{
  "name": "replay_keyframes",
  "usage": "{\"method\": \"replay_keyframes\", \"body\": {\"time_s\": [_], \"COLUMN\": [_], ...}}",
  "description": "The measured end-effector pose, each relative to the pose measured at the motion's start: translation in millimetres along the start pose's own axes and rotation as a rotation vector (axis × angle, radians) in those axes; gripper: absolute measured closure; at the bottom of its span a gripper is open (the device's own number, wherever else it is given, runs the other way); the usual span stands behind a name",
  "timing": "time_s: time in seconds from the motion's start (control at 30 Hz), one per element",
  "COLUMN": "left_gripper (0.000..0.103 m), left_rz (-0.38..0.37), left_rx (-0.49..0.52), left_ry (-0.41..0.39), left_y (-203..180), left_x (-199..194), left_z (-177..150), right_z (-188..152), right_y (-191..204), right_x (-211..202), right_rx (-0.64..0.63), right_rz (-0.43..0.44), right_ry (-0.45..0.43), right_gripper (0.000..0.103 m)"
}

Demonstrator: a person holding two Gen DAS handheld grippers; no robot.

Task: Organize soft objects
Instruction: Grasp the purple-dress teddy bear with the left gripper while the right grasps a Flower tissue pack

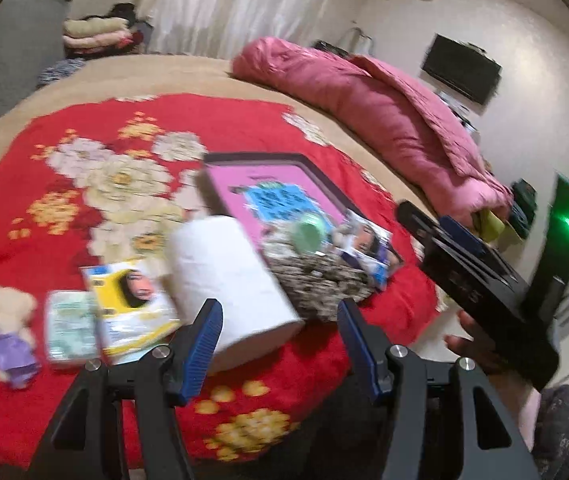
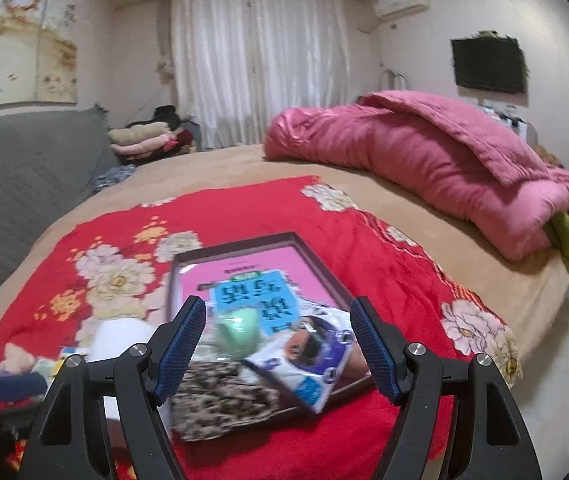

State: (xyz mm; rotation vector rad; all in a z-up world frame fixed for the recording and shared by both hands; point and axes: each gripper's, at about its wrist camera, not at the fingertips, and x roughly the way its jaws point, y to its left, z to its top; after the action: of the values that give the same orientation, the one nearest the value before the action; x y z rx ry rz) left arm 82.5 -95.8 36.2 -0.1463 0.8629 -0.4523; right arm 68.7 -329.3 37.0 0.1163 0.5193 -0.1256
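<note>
Left wrist view: left gripper was spread wide, jaws holding nothing, hovering above a white paper roll lying on the red floral blanket. Left blue pad overlapped the roll's near end in frame; contact unclear, view blurred. Left of the roll sat a yellow packet, a pale green tissue pack and a small plush bear, in a row. Right of the roll lay a leopard-print cloth with a green round object above it, against a pink tray. Right gripper showed at the frame's right, seen side-on.

Right wrist view: right gripper was released wide, empty, over the green object, a purple-white packet and the leopard cloth. The packet leaned on the tray.
</note>
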Motion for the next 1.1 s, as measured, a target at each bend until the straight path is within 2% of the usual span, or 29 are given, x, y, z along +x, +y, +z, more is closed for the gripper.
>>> {"method": "replay_keyframes", "body": {"time_s": [0.13, 0.3, 0.4, 0.5, 0.6, 0.7, 0.73, 0.8, 0.93, 1.1], "left_gripper": [0.044, 0.044, 0.044, 0.044, 0.044, 0.044, 0.044, 0.044, 0.044, 0.044], "left_rz": [0.066, 0.212, 0.291, 0.336, 0.367, 0.377, 0.378, 0.381, 0.381, 0.371], "left_rx": [-0.044, -0.111, -0.167, -0.220, -0.246, -0.271, -0.278, -0.283, -0.287, -0.293], "left_ry": [-0.042, -0.086, -0.086, -0.073, -0.057, -0.037, -0.031, -0.019, -0.008, 0.001], "left_y": [34.8, 88.7, 123.4, 154.1, 174.1, 188.9, 192.8, 200.3, 209.8, 215.5], "left_x": [-23.1, -46.9, -53.1, -52.8, -47.4, -38.7, -36.0, -31.2, -23.7, -15.4], "left_z": [-0.9, -4.3, -9.0, -17.3, -26.9, -34.8, -36.7, -40.1, -42.7, -42.0], "right_z": [2.9, -1.9, -8.0, -17.3, -30.1, -42.2, -48.3, -58.9, -76.0, -91.8], "right_y": [29.0, 75.7, 102.6, 131.8, 158.1, 177.1, 183.7, 195.0, 216.4, 232.0], "right_x": [-15.4, -28.2, -32.3, -34.4, -34.3, -20.2, -13.0, -4.9, 5.4, 29.7], "right_rx": [-0.052, -0.138, -0.186, -0.254, -0.309, -0.285, -0.279, -0.293, -0.369, -0.380], "right_rz": [0.066, 0.176, 0.242, 0.311, 0.389, 0.495, 0.505, 0.497, 0.472, 0.442], "right_ry": [-0.009, 0.019, 0.045, 0.084, 0.136, 0.271, 0.325, 0.379, 0.426, 0.521], "right_gripper": [0.027, 0.027, 0.027, 0.027, 0.027, 0.027, 0.027, 0.027, 0.027, 0.027]}}
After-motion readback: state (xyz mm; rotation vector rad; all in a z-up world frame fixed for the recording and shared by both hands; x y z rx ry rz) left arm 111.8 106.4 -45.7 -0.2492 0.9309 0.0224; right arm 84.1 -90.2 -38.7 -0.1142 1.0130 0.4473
